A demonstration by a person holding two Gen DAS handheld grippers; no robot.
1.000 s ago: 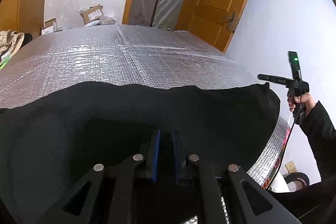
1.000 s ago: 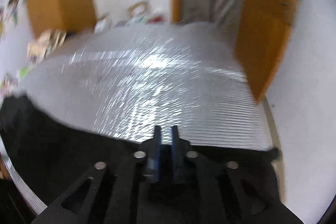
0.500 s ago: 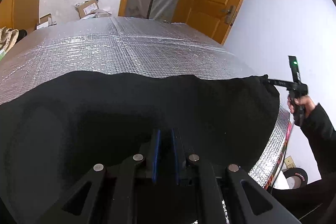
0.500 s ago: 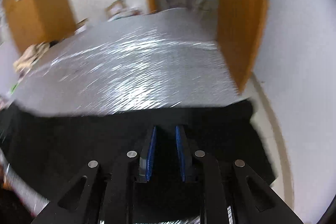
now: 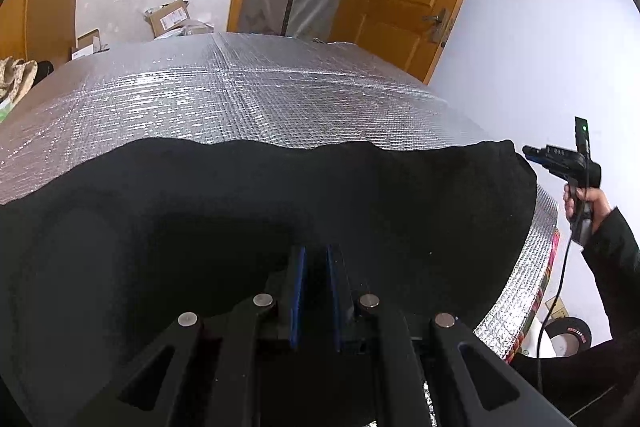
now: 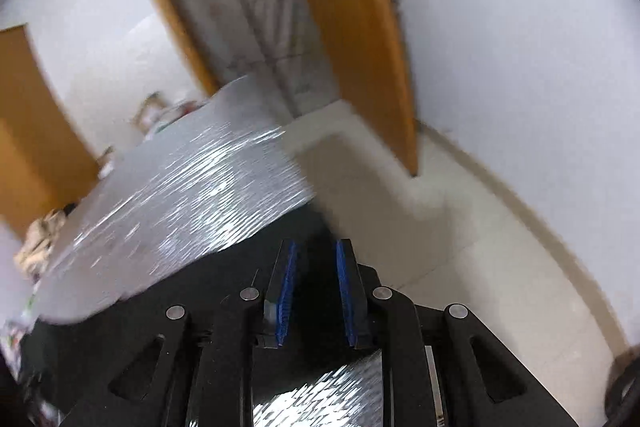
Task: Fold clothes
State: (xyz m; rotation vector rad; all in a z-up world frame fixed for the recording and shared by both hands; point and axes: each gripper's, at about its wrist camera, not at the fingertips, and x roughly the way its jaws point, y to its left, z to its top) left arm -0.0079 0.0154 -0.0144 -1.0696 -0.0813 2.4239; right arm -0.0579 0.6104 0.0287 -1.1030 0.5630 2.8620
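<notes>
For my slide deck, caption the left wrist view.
Left tongs over black garment on silver quilted table cover.

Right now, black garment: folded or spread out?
Spread, though layers cannot be told. The black garment lies broad across the silver table cover, reaching its right edge, far hem wavy.

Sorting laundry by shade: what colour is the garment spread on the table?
Plain black garment, no pattern visible; it shows best in the left wrist view, against the silver table cover.
</notes>
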